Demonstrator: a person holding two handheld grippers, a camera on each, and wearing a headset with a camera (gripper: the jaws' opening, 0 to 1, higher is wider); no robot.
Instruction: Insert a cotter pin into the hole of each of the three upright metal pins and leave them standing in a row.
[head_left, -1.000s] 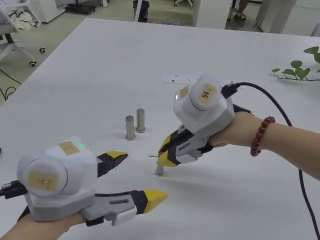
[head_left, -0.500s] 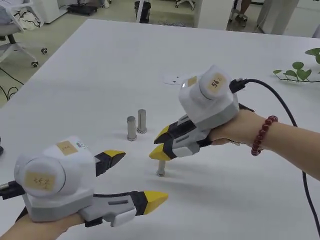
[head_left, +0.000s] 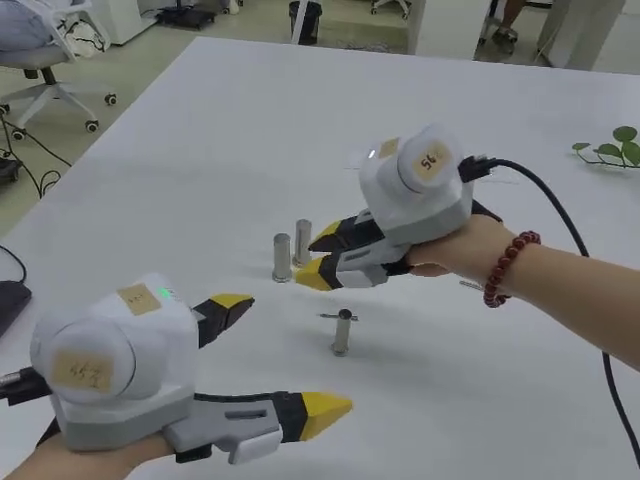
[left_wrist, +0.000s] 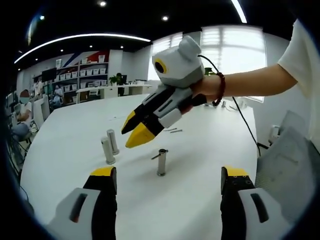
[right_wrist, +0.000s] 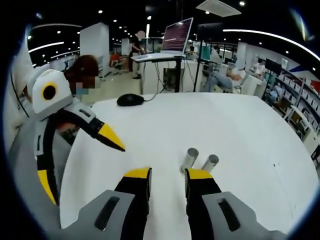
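Near steel pin (head_left: 342, 333) carries its thin wire cotter (head_left: 334, 316); two bare steel pins (head_left: 282, 257) stand farther left on the white surface (head_left: 200, 150). Your right gripper (head_left: 318, 255) is slightly apart and empty, your left gripper (head_left: 285, 355) wide apart. Pins are likely stiff, slick and tippy: clamp mid-shaft.

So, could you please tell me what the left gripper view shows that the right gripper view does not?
Left gripper view: a third metal pin with a cotter pin through it, and what look like loose cotter pins lying beyond. Right gripper view: a black mouse and an open laptop. Shared: two bare metal pins standing close together on the white table, plus the left gripper and right gripper, fingers apart.
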